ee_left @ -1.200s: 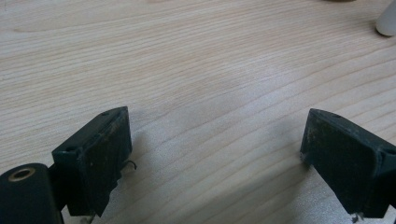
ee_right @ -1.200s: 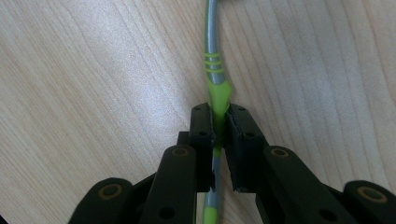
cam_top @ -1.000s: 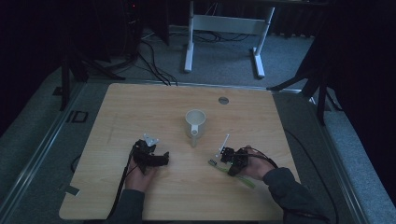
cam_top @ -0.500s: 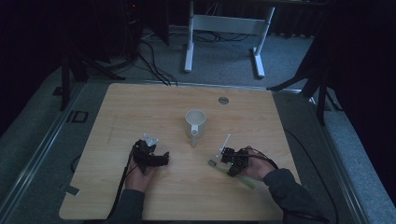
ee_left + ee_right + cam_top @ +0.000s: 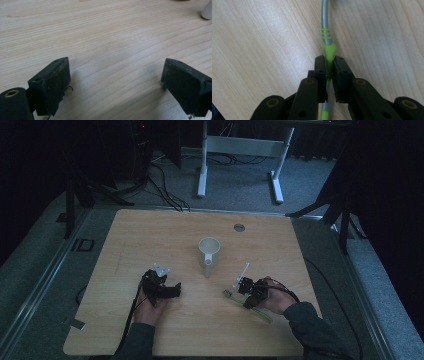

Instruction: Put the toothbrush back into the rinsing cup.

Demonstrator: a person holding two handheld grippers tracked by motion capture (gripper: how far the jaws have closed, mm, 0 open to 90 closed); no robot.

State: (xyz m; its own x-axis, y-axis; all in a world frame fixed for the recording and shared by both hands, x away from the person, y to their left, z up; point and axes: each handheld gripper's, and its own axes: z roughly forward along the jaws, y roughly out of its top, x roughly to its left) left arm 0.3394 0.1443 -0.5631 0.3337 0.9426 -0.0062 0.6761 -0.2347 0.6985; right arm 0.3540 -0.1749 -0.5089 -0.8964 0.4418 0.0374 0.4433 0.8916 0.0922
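One white mug (image 5: 209,251), one green-and-grey utensil (image 5: 327,45), two grippers, left gripper (image 5: 115,82), right gripper (image 5: 329,66), one tabletop (image 5: 150,235)

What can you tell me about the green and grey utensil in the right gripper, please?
The utensil is slim, with a lime-green handle, a grey metal-looking stem and green bands where they meet. It lies low over the wooden table, clamped between the right gripper fingers. Its working end is too small to identify.

utensil (image 5: 326,42) head: cut off at top edge | mug (image 5: 207,11): cropped at corner
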